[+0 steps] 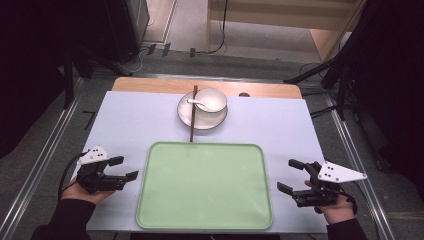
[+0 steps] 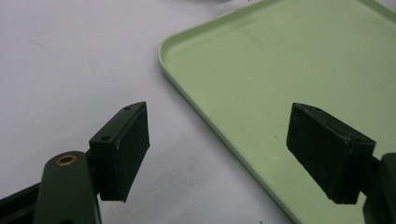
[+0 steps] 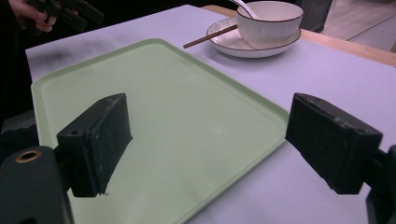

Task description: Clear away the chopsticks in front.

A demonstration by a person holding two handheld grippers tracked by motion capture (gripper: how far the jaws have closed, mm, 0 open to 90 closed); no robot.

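Note:
A pale green tray (image 1: 205, 185) lies empty at the table's near middle. Behind it a white bowl (image 1: 212, 99) sits on a white plate (image 1: 200, 120), with a white spoon (image 1: 196, 102) in the bowl and brown chopsticks (image 1: 193, 117) laid across the plate's left side. My left gripper (image 1: 126, 168) rests open just left of the tray, holding nothing. My right gripper (image 1: 286, 175) stands open just right of the tray, holding nothing. In the left gripper view the left gripper (image 2: 224, 149) straddles the tray (image 2: 280, 70) edge. In the right gripper view the right gripper (image 3: 210, 140) faces the tray (image 3: 163, 93), bowl (image 3: 268, 21) and chopsticks (image 3: 210, 37).
The table has a lavender top (image 1: 130, 125) with a wooden strip (image 1: 150, 85) along the far edge. Metal rails (image 1: 47, 150) run along the floor on both sides. Dark stands (image 1: 340, 70) and cables stand beyond the table.

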